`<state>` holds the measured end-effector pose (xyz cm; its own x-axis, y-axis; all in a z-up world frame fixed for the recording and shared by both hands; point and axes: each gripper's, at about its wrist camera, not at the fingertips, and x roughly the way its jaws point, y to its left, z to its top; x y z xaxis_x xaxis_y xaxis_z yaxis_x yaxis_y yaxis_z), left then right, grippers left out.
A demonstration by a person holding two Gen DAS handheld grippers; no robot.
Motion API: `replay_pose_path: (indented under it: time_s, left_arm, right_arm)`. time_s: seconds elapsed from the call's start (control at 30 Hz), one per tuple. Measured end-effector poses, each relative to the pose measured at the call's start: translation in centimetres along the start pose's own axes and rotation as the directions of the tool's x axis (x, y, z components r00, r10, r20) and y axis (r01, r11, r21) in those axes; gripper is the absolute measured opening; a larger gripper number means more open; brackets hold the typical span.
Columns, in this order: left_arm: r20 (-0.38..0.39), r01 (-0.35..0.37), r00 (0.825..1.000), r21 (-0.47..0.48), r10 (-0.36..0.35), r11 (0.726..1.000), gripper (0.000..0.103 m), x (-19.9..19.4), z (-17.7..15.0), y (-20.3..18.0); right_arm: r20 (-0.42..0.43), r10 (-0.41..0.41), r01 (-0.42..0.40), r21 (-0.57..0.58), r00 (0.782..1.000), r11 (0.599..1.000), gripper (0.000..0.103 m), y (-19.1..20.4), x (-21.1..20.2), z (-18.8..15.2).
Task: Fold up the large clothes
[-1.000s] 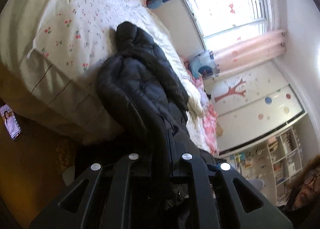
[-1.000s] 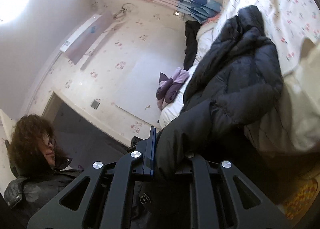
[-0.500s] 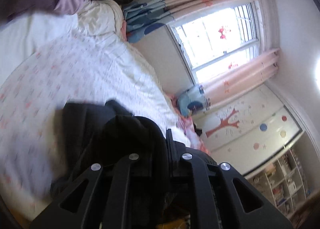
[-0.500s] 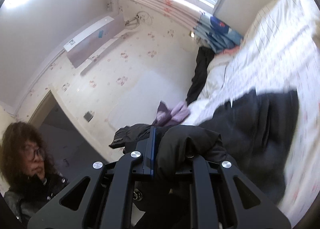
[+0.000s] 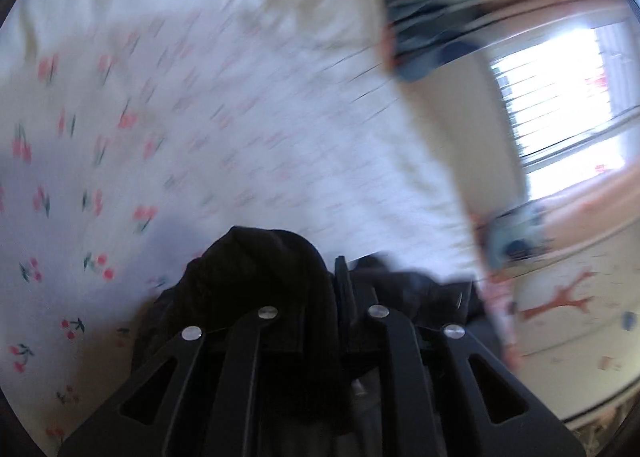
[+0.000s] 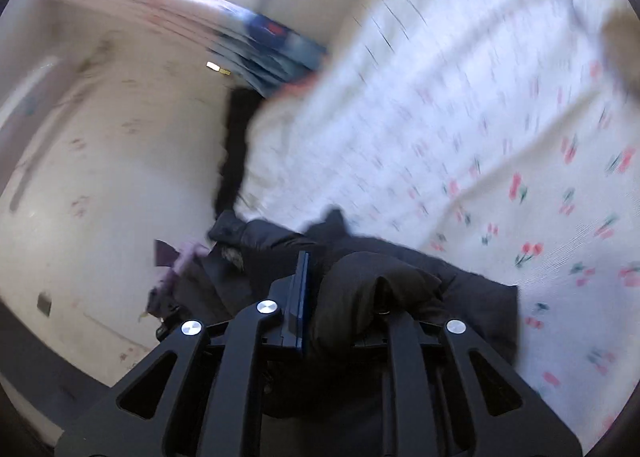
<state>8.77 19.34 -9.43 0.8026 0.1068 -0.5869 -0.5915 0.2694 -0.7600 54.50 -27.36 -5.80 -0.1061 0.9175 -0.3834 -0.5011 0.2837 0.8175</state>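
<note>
Left wrist view: the left gripper (image 5: pixel 320 289) pinches a bunched fold of the black padded coat (image 5: pixel 260 269) at the lower centre of the frame, and the jaws have just eased slightly apart around that cloth. The cherry-print bedspread (image 5: pixel 120 137) fills the left and centre; the window (image 5: pixel 560 97) lies at the right edge. All is blurred.

Right wrist view: the right gripper (image 6: pixel 340 297) clamps a thick roll of the same coat (image 6: pixel 460 289) at the lower centre; its jaws too have just opened a little, cloth remaining between them. The coat spreads over the bedspread (image 6: pixel 480 117) toward the lower right.

Handling, as judged: the coat looks soft, puffy, bulky and probably slippery-shelled; a deep bite on a seam or hem should hold better than a shallow pinch of padding.
</note>
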Motion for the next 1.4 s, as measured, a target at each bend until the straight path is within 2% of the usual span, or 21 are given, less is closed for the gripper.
replay_pose_path:
  time_s: [0.1,0.17,0.2,0.23,0.27,0.3,0.33,0.37,0.43,0.5,0.6,0.7,0.73,0.8,0.83,0.9,0.97,1.1,1.2,1.33,1.4]
  left_arm:
    - [-0.037,-0.017,0.999,-0.002,0.017,1.000,0.015,1.1,-0.1,0.7]
    - [-0.068,0.003,0.998,-0.025,-0.005,1.000,0.020,0.7,0.6,0.6]
    - [-0.078,0.028,0.996,-0.050,-0.032,0.998,0.027,0.1,0.8,0.6]
    - [-0.076,0.065,0.995,-0.088,-0.072,0.994,0.035,-1.0,1.2,0.5]
    - [-0.060,0.092,0.993,-0.111,-0.099,0.990,0.041,-1.9,1.4,0.3]
    - [-0.029,0.126,0.991,-0.127,-0.131,0.984,0.055,-3.4,1.6,0.0]
    - [0.010,0.148,0.989,-0.131,-0.148,0.980,0.068,-5.2,1.6,-0.3]
    - [0.038,0.145,0.989,-0.127,-0.142,0.981,0.073,-6.4,1.6,-0.7]
    - [0.091,0.149,0.985,-0.055,-0.144,0.987,0.074,-9.3,0.6,-2.4]
    - [0.106,0.127,0.985,0.109,-0.138,0.986,0.074,-11.6,-1.8,-5.4]
    - [0.094,0.105,0.984,0.374,-0.150,0.922,0.080,-13.3,-7.0,-10.3]
    - [0.010,0.075,0.995,0.536,-0.095,0.841,0.080,-9.6,-11.2,-14.8]
    - [0.000,0.060,0.997,0.564,-0.072,0.824,0.080,-8.3,-12.0,-15.5]
    - [-0.009,-0.039,0.998,0.645,0.058,0.764,0.080,-2.6,-13.7,-16.6]
    - [-0.010,-0.102,0.990,0.659,0.143,0.746,0.080,0.7,-13.9,-16.0]
    - [-0.001,-0.131,0.985,0.639,0.171,0.758,0.080,3.0,-13.7,-15.0]
    - [0.009,-0.159,0.981,0.617,0.195,0.771,0.080,2.7,-13.7,-15.1]
    - [0.136,-0.247,0.968,0.680,0.212,0.690,0.080,0.0,-15.7,-16.1]
    - [0.177,-0.274,0.961,0.693,0.212,0.667,0.080,-0.3,-16.5,-16.1]
    - [0.233,-0.312,0.950,0.705,0.207,0.636,0.080,0.0,-17.3,-15.8]
    - [0.256,-0.320,0.947,0.710,0.194,0.627,0.080,0.0,-17.7,-15.4]
  right_arm:
    - [-0.027,0.011,-0.009,0.060,1.000,0.998,0.021,-1.1,1.5,0.1]
    - [-0.013,0.049,-0.048,0.068,0.999,0.997,0.045,-0.7,0.6,0.1]
    - [-0.002,0.074,-0.074,0.069,0.997,0.995,0.067,-0.5,-0.2,0.1]
    - [0.018,0.092,-0.093,0.060,0.996,0.994,0.081,0.0,-1.1,0.0]
    - [0.047,0.103,-0.105,0.037,0.994,0.994,0.083,0.9,-2.5,-0.3]
    - [0.063,0.123,-0.124,0.019,0.990,0.992,0.085,1.7,-3.7,-0.5]
    - [0.076,0.149,-0.150,0.003,0.986,0.989,0.086,2.5,-5.0,-0.8]
    - [0.080,0.141,-0.140,-0.018,0.987,0.990,0.086,3.4,-6.1,-1.1]
    - [0.060,0.115,-0.110,-0.083,0.992,0.990,0.087,5.4,-7.1,-2.1]
    - [0.004,0.050,-0.048,-0.196,0.999,0.979,0.087,8.1,-7.0,-4.4]
    - [-0.052,-0.077,0.052,-0.377,0.996,0.925,0.087,10.9,-5.3,-8.7]
    - [-0.070,-0.225,0.168,-0.461,0.972,0.871,0.087,10.6,-1.9,-11.5]
    - [-0.068,-0.289,0.223,-0.476,0.955,0.851,0.087,9.9,-0.1,-11.7]
    - [-0.071,-0.348,0.270,-0.496,0.935,0.825,0.088,8.5,2.0,-12.1]
    - [-0.065,-0.357,0.278,-0.506,0.932,0.817,0.089,7.6,2.5,-12.3]
    - [-0.062,-0.339,0.274,-0.462,0.939,0.844,0.089,6.5,2.6,-11.9]
    - [-0.081,-0.365,0.299,-0.426,0.927,0.854,0.089,6.7,2.1,-11.7]
    - [0.007,-0.297,0.260,-0.500,0.955,0.826,0.089,10.9,-0.3,-12.0]
    - [0.055,-0.261,0.248,-0.540,0.964,0.804,0.092,14.5,0.6,-10.3]
    - [0.076,-0.339,0.319,-0.575,0.938,0.753,0.095,15.6,5.8,-9.0]
    - [0.035,-0.429,0.375,-0.555,0.903,0.743,0.095,13.1,10.0,-8.4]
